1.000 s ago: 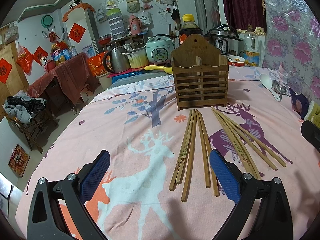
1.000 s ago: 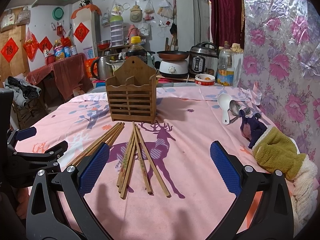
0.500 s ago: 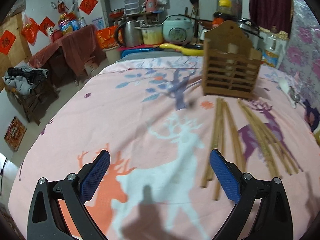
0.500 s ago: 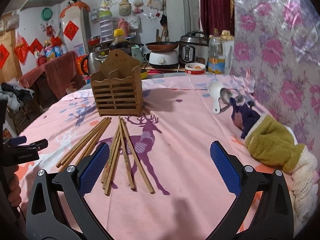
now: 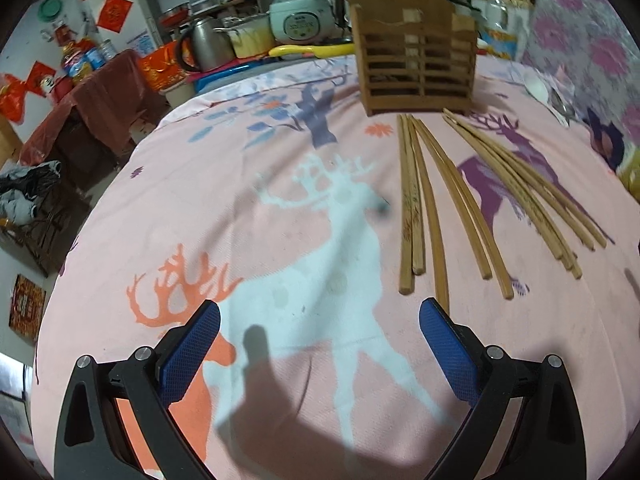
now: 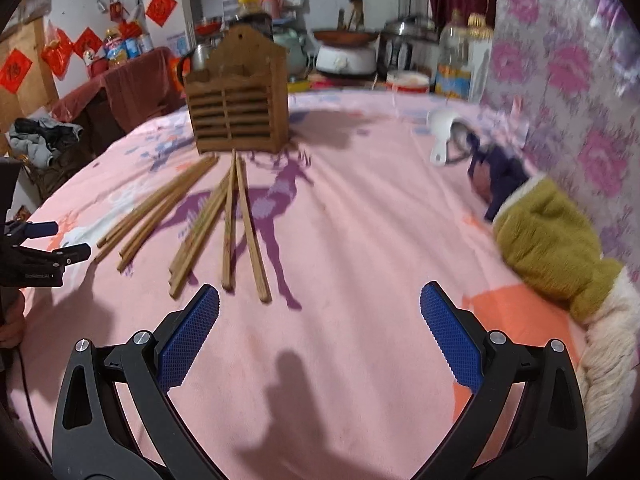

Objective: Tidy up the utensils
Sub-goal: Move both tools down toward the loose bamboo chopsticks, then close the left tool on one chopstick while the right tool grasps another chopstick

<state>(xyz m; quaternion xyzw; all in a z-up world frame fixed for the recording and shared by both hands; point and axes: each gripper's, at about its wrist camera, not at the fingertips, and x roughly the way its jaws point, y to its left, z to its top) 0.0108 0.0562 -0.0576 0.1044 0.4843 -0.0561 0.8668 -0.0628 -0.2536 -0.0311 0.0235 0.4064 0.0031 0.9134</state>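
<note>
1. Because the chopsticks point(image 5: 424, 208) lie in two loose fans on the soft pink cloth of the bench point(image 5: 248, 208), a pinch from above could catch only one stick and roll or scatter its neighbours; the thin round shafts look likely to slip between flat pads.
2. If a stick is gripped near its end, I judge it may droop and miss the narrow top of the wooden holder point(image 5: 416, 60), which stands upright at about 12 o'clock beyond the sticks, their far tips almost touching its base.
3. With both grippers working the same patch, they could knock each other; from the right view the left gripper point(image 6: 48, 248) sits at about 9 o'clock, just beside the nearer fan.
4. Left gripper point(image 5: 320, 340): jaws wide apart, holding nothing, hovering short of the sticks, which lie toward 1 o'clock.
5. Right gripper point(image 6: 320, 328): jaws wide apart and empty, with the second fan point(image 6: 224, 224) toward 11 o'clock.
</note>
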